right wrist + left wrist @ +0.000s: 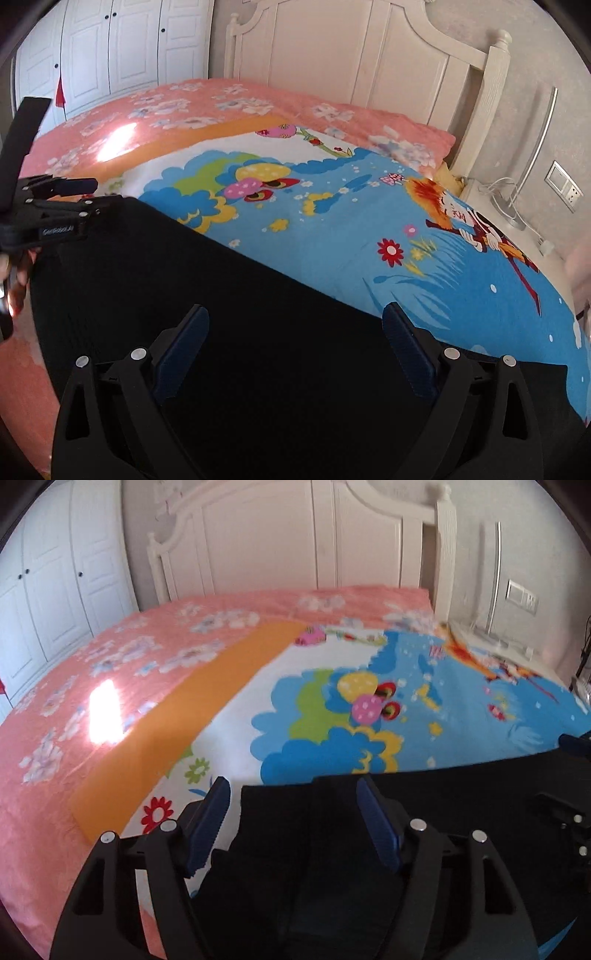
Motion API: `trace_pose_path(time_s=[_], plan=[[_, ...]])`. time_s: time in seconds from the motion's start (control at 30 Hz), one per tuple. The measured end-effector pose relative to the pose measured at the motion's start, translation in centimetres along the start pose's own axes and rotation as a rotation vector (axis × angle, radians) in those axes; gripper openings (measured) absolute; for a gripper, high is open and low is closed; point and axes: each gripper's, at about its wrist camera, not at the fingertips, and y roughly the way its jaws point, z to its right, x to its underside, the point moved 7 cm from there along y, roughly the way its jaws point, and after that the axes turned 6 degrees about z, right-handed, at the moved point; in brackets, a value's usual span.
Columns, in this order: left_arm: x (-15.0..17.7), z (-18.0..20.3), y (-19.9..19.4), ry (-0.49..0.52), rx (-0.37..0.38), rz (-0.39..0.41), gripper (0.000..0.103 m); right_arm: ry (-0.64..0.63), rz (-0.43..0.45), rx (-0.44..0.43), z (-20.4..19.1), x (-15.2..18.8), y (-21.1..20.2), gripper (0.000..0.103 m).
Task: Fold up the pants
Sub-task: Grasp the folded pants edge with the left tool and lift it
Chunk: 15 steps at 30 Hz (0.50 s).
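Black pants [461,812] lie flat across the near part of a colourful cartoon blanket [461,701] on the bed. My left gripper [291,782] hovers open over their left end, blue pads apart, one pad over the white blanket edge and nothing between them. In the right wrist view the pants [184,277] fill the lower half. My right gripper [295,310] stands wide open above the dark cloth, holding nothing. The left gripper [96,194] shows there at the pants' far left corner, with a hand behind it.
A pink floral sheet [92,701] covers the bed under the blanket, with a bright sun patch on it. Behind stand a white headboard [332,48] and wardrobe doors [55,590]. To the right is a nightstand with a lamp and cables [513,199].
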Motion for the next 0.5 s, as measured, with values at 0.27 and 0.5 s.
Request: trace_pose_path(time_s=[0.27, 0.5], plan=[[0.2, -7.6, -1.9, -0.243, -0.073, 0.121, 0.054, 0.020, -0.061, 0.013, -0.1, 0.8, 1.9, 0.091], [5.7, -4.4, -1.2, -0.130, -0.123, 0.037, 0.079, 0.041, -0.070, 0.000, 0.0, 1.0, 1.9, 0.091]])
